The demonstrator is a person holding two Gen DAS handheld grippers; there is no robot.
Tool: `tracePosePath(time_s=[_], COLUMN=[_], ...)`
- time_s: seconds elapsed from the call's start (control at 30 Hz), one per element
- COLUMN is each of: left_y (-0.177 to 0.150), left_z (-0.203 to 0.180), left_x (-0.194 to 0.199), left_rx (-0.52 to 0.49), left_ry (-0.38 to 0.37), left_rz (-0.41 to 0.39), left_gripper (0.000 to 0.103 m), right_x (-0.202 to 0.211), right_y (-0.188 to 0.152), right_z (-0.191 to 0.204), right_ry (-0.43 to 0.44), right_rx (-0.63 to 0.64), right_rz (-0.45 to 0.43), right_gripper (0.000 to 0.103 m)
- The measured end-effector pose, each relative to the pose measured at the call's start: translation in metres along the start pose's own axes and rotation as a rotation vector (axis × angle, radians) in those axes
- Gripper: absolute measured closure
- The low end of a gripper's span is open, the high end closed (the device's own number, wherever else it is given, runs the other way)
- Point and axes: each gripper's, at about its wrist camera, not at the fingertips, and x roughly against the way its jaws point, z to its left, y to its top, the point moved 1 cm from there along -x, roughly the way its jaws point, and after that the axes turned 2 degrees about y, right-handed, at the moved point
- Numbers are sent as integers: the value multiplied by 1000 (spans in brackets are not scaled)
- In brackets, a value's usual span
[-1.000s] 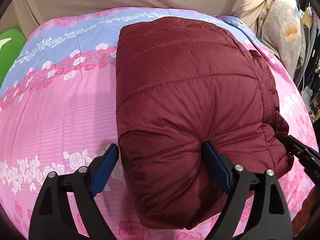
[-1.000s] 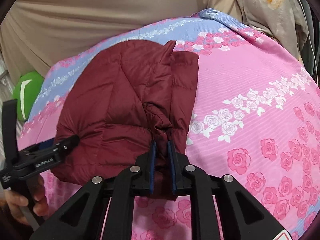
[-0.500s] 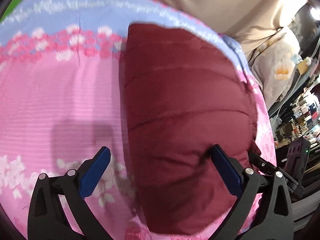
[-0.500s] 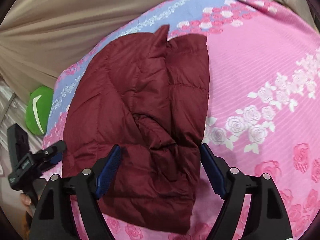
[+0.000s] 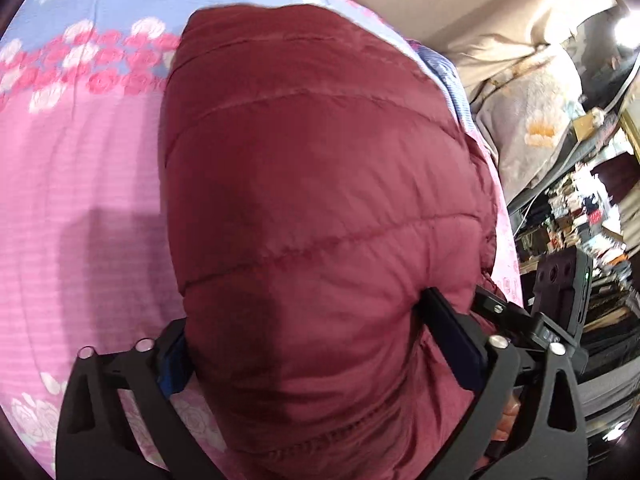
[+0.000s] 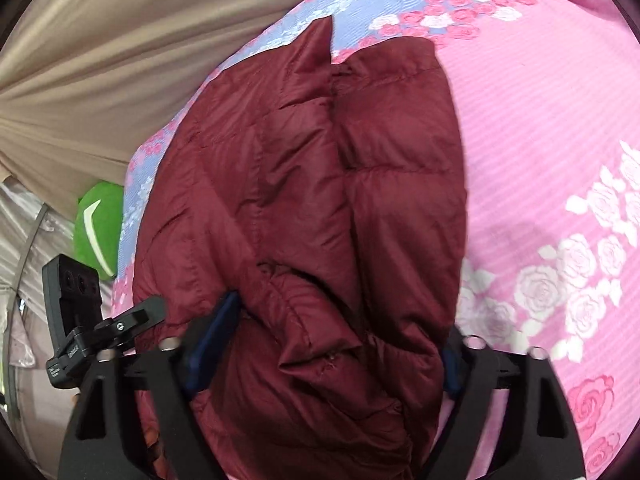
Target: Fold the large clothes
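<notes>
- Left hand-held gripper: at 6 o'clock in its own view, jaws spread wide, straddling the near end of the jacket; padding bulges between the blue pads, no pinch seen.
- Right hand-held gripper: at 6 o'clock in its view, likewise spread wide, astride the near end from the other side.
- Maroon quilted jacket: lies on the bed as a compact, puffy bundle running from 6 toward 12 o'clock. In the right view a loose corner sticks up at the far end.
- Floral bedsheet: pink and blue, bare beside the bundle.
- Beige curtain: at 10 o'clock, beyond the bed.
- Progress, as judged: main folds appear done; what is left is pressing flat and tidying the far corner.
</notes>
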Motion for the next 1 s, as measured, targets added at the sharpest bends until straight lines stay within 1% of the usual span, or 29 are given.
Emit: tracePosePath(time_s=[0.03,0.07,0.1,0.13,0.23,0.33,0.43,0.53,0.57,0.67,0.7,0.73,0.8,0.83,0.87,1.0], left_y=[0,1,2,3,9,14,15,14,13,15,16,17,20,21,24,34], left_z=[-5,-8,-13,-20,-38,-56,-76,-99,-107,-120,-122,-122,-121,-120,-116,-97], left_x=[4,8,12,20,41,66,106,153,171,221,239,251,286,294,310,356], left_rx=[-29,-53,-78,-114,-164,-214,-294,-395,-431,-512,-534,-548,-582,-589,-605,-641], left_ry=[11,19,22,16,-12,-47,-88,-115,-122,-141,-145,-145,-138,-136,-130,-98], left_rz=[-16,-29,-44,-64,-108,-170,-266,-393,-445,-584,-633,-664,-759,-784,-831,-964], left_gripper=[22,27,37,48,60,63,64,64,64,63,63,63,63,63,63,61], right_x=[0,1,3,7,25,51,88,124,141,174,183,193,203,207,210,213], right_y=[0,0,1,1,2,1,-2,-4,-6,-7,-6,-5,0,2,5,15], right_z=[3,8,11,15,38,70,103,134,149,186,200,218,246,257,272,327], right_ry=[9,12,19,28,39,7,11,17,27,59,72,93,126,137,154,217], right_rx=[3,17,28,36,98,185,255,329,366,453,483,520,575,599,632,738], right_rz=[2,-4,-12,-27,-95,-180,-288,-404,-460,-575,-608,-646,-696,-714,-739,-816], right_gripper=[46,53,66,75,88,89,89,89,89,89,89,89,89,89,89,89])
